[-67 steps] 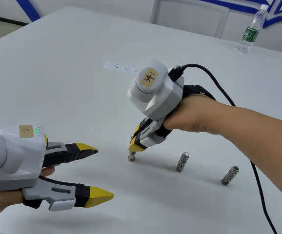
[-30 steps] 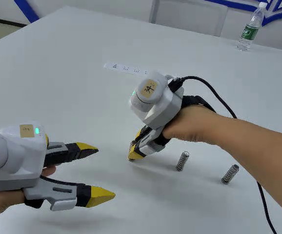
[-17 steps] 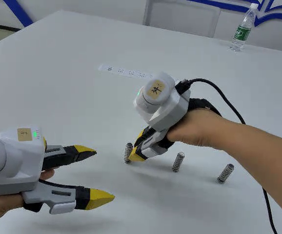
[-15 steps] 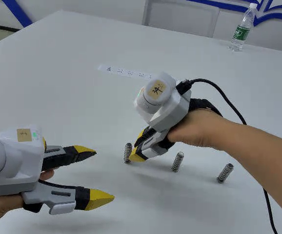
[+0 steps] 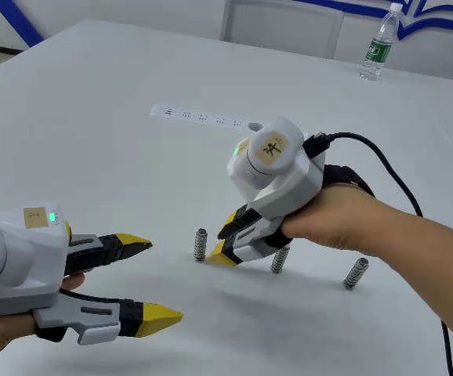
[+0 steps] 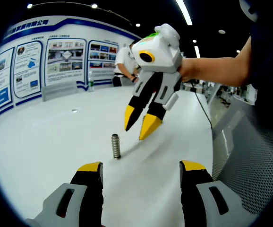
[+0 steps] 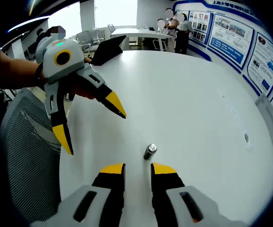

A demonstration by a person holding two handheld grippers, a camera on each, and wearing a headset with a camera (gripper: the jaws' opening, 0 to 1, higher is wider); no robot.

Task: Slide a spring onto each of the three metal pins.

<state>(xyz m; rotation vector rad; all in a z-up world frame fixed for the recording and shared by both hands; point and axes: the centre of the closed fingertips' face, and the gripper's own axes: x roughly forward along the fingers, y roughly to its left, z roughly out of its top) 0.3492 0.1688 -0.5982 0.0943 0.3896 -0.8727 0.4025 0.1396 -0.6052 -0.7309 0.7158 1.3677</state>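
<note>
The grey coiled metal spring (image 5: 201,244) now stands upright, leftmost of three on the white desk (image 5: 93,141). The right gripper (image 5: 223,239) beside it has let go, slightly parted, empty. The left gripper (image 5: 164,280) hangs wide open, empty. All pins look sprung.

The right tool (image 5: 222,241) is covering the top of the middle spring (image 5: 278,262) in the head view. The left tool (image 5: 161,280) is running off the left edge there, and the coils of the left spring (image 5: 201,244) are hiding whatever is standing inside it.
</note>
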